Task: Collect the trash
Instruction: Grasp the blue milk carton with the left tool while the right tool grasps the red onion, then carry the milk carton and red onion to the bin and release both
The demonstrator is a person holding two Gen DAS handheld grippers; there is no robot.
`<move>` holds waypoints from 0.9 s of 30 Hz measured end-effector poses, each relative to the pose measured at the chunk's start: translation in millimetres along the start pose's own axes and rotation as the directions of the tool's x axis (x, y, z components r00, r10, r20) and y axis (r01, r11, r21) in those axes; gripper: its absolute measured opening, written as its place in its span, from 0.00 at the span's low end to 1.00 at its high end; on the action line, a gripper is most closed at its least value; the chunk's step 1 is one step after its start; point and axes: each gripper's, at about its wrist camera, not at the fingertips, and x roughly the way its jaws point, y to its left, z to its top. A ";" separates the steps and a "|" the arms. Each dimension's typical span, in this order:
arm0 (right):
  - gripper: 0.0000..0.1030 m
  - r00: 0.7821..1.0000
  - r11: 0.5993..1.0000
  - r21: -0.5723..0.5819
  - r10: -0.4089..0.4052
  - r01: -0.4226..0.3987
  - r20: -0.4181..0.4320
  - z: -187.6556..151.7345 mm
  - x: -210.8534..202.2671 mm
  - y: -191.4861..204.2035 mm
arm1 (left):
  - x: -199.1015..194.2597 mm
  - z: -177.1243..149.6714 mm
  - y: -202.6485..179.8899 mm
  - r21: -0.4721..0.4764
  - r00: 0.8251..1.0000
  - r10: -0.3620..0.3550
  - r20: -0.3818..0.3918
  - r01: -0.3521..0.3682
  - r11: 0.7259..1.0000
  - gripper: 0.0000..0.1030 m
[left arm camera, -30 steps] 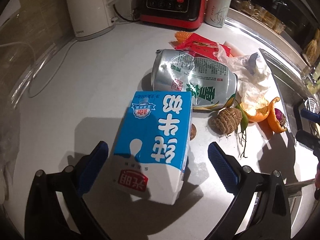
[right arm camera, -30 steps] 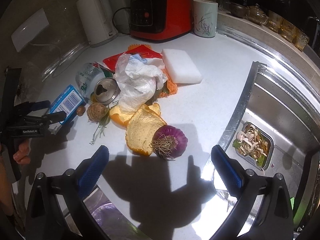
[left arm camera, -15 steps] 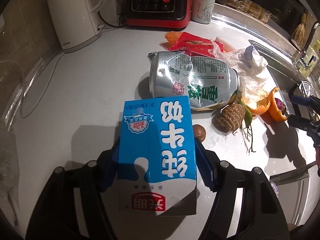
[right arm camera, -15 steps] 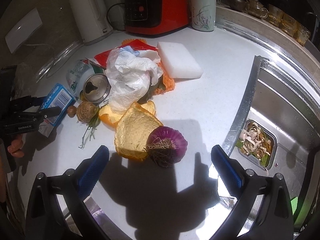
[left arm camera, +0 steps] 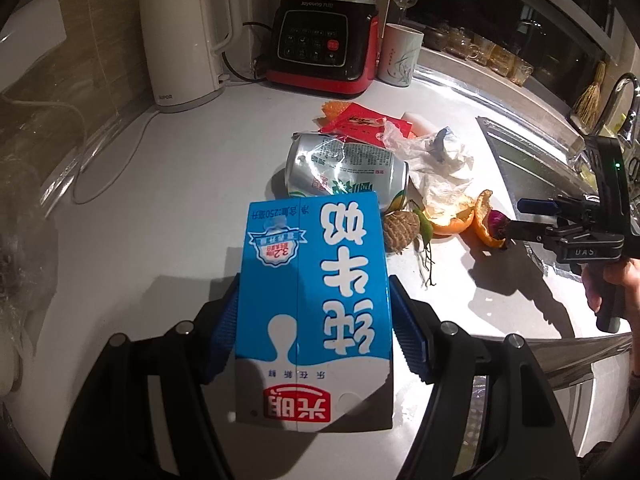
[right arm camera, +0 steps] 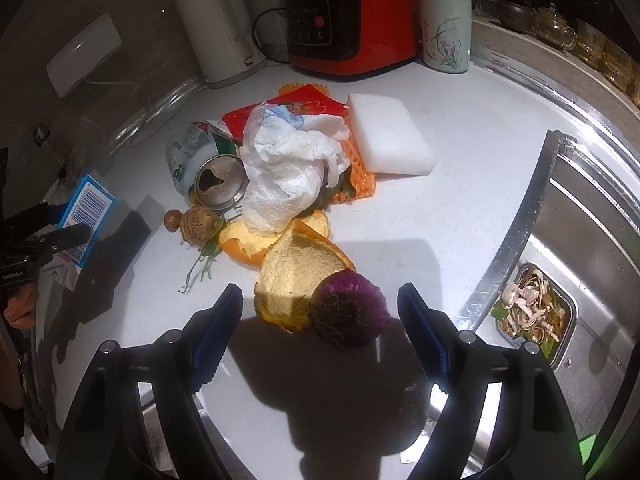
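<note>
Milk carton [left arm camera: 314, 304] clamped between left gripper [left arm camera: 314, 338] pads, off the white counter [left arm camera: 160, 216]. Right gripper [right arm camera: 320, 330] open around the red onion [right arm camera: 348, 310]. Only the right wrist view shows the can [right arm camera: 200, 168] mouth, white sponge [right arm camera: 386, 134] and sink strainer [right arm camera: 534, 306]. Kettle [left arm camera: 184, 36], red appliance [left arm camera: 326, 44] at the back wall.

Left wrist cam is parked right over the milk carton [left arm camera: 314, 304]; right's aimed across the counter; the can [right arm camera: 188, 160] is caught by both.
</note>
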 end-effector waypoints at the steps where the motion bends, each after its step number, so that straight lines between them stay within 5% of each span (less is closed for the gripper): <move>1: 0.77 1.000 1.000 -0.024 0.008 -0.008 -0.012 0.9 0.8 -2.8 | -3.7 -2.1 -2.5 -0.008 1.000 0.002 -0.001 -0.002 1.000 0.64; 8: 0.74 0.992 0.973 -0.220 0.052 -0.077 -0.118 3.8 26.1 -8.7 | -24.0 -15.4 -24.7 -0.051 0.999 0.050 0.000 -0.050 0.997 0.64; 15: 0.40 0.968 0.934 -0.279 0.178 -0.222 -0.175 7.7 34.8 -16.5 | -41.6 -29.1 -56.1 -0.076 0.995 0.102 -0.007 -0.102 0.992 0.64; 27: 0.38 0.959 0.917 -0.286 0.252 -0.279 -0.125 -5.0 -13.2 -31.0 | -61.2 -47.0 -105.8 -0.100 0.987 0.157 -0.021 -0.158 0.982 0.64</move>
